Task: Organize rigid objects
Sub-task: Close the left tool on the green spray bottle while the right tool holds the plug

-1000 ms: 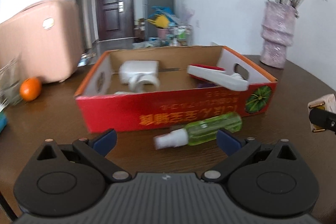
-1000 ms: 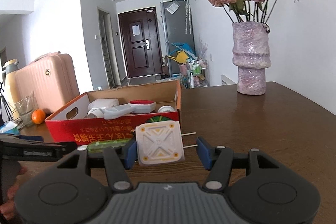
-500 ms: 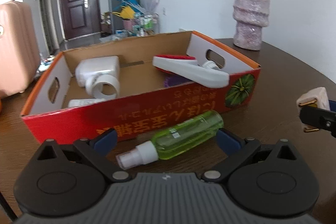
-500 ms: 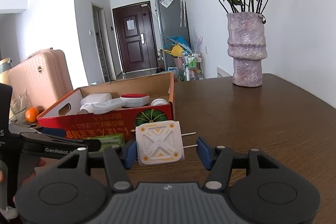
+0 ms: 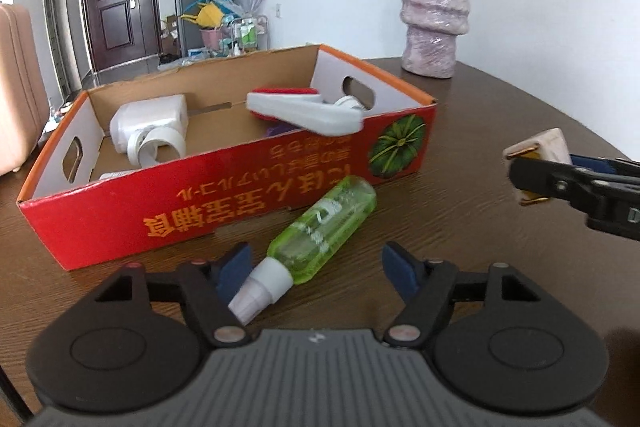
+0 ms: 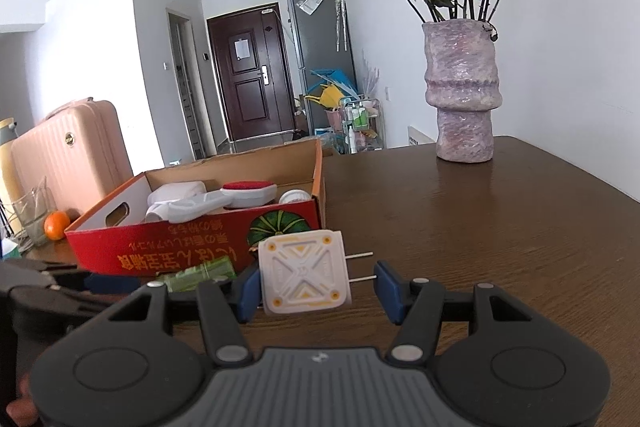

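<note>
Green spray bottle (image 5: 320, 231) lies on the tabletop (image 5: 460, 211) against the red box (image 5: 224, 187) — left gripper (image 5: 316, 269) closing around it, pads not yet touching. Smooth, probably light; best gripped mid-body. Right gripper (image 6: 316, 285) clamps a white charger plug (image 6: 304, 277).

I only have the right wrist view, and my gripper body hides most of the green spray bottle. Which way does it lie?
Observer: On its side on the table in front of the red cardboard box; the green spray bottle has its white nozzle toward the left gripper.
Operator: Is the left gripper on it yet?
Observer: Not gripping. Its jaws are closing with the nozzle end between them; the right pad stands clear.
Operator: My white charger plug, is it seated?
Observer: From the left, the right gripper holds the white charger plug above the table, prongs sideways.
</note>
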A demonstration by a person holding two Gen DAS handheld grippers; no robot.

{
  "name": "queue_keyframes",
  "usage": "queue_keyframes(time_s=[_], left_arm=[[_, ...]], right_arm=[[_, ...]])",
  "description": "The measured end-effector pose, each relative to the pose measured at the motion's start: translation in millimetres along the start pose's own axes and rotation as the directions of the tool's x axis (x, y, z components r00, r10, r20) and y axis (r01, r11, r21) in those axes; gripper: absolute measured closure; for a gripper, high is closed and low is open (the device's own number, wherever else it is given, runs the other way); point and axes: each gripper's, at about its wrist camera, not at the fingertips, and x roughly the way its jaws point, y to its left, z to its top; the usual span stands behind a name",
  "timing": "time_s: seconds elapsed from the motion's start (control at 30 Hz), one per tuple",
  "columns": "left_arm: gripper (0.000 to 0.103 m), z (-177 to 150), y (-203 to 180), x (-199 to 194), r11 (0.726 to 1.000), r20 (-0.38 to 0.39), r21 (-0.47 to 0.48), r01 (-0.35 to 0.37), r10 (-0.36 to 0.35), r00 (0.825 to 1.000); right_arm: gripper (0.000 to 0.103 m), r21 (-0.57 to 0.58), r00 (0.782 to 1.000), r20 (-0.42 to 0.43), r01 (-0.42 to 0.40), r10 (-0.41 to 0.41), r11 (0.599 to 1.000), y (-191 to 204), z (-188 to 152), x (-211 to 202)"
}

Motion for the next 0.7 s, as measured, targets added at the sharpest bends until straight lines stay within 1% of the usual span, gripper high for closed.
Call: queue_keyframes(time_s=[0.13, 0.23, 0.33, 0.37, 0.43, 0.47, 0.5, 0.53, 0.57, 0.6, 0.63, 0.7], left_arm=[[0.028, 4.3, -3.7, 3.2, 1.0, 0.01, -0.019, -0.012, 0.012, 1.0], [0.028, 8.6, -5.1, 13.0, 1.0, -0.002, -0.022, -0.021, 0.021, 1.0], [0.03, 9.9, -6.9, 21.7, 1.0, -0.027, -0.009, -0.005, 0.005, 1.0], [0.032, 10.2, -8.2, 24.4, 1.0, -0.036, -0.002, 0.003, -0.003, 0.999], [0.04, 10.3, -11.8, 29.0, 1.0, -0.051, 0.013, 0.016, -0.015, 0.999], [0.045, 9.9, -13.2, 31.6, 1.0, -0.06, 0.016, 0.019, -0.018, 0.998], [0.052, 9.7, -14.4, 35.0, 1.0, -0.07, 0.021, 0.014, -0.012, 0.997], [0.054, 8.9, -15.2, 37.7, 1.0, -0.078, 0.023, 0.006, -0.005, 0.997], [0.062, 8.1, -15.9, 36.9, 1.0, -0.074, 0.024, 0.001, 0.001, 0.997], [0.069, 7.8, -15.6, 35.5, 1.0, -0.076, 0.017, 0.011, -0.009, 0.997], [0.071, 6.9, -15.6, 34.6, 1.0, -0.076, 0.009, 0.018, -0.017, 0.997], [0.071, 5.3, -15.7, 32.0, 1.0, -0.074, -0.002, 0.021, -0.021, 0.997]], right_arm=[[0.045, 0.005, 1.0, -0.006, 0.012, -0.012, 1.0, -7.0, 2.4, 4.2], [0.045, 0.015, 1.0, -0.015, 0.022, -0.022, 1.0, -14.0, 3.1, 7.6], [0.045, 0.021, 0.999, -0.024, 0.031, -0.03, 0.999, -20.3, 3.6, 10.8], [0.045, 0.024, 0.999, -0.026, 0.033, -0.033, 0.999, -21.7, 3.5, 11.6], [0.045, 0.027, 0.999, -0.03, 0.038, -0.037, 0.999, -24.0, 3.3, 13.0], [0.045, 0.028, 0.999, -0.031, 0.039, -0.038, 0.999, -24.6, 3.3, 13.5], [0.045, 0.027, 0.999, -0.034, 0.038, -0.037, 0.999, -24.8, 3.1, 14.1], [0.045, 0.026, 0.999, -0.036, 0.038, -0.037, 0.999, -24.7, 2.9, 14.6], [0.045, 0.025, 0.999, -0.037, 0.038, -0.037, 0.999, -24.3, 2.7, 14.8], [0.045, 0.024, 0.999, -0.037, 0.037, -0.036, 0.999, -24.2, 3.0, 14.7], [0.045, 0.024, 0.999, -0.036, 0.036, -0.036, 0.999, -24.2, 3.0, 14.7], [0.045, 0.025, 0.999, -0.037, 0.037, -0.036, 0.999, -24.3, 2.6, 14.3]])
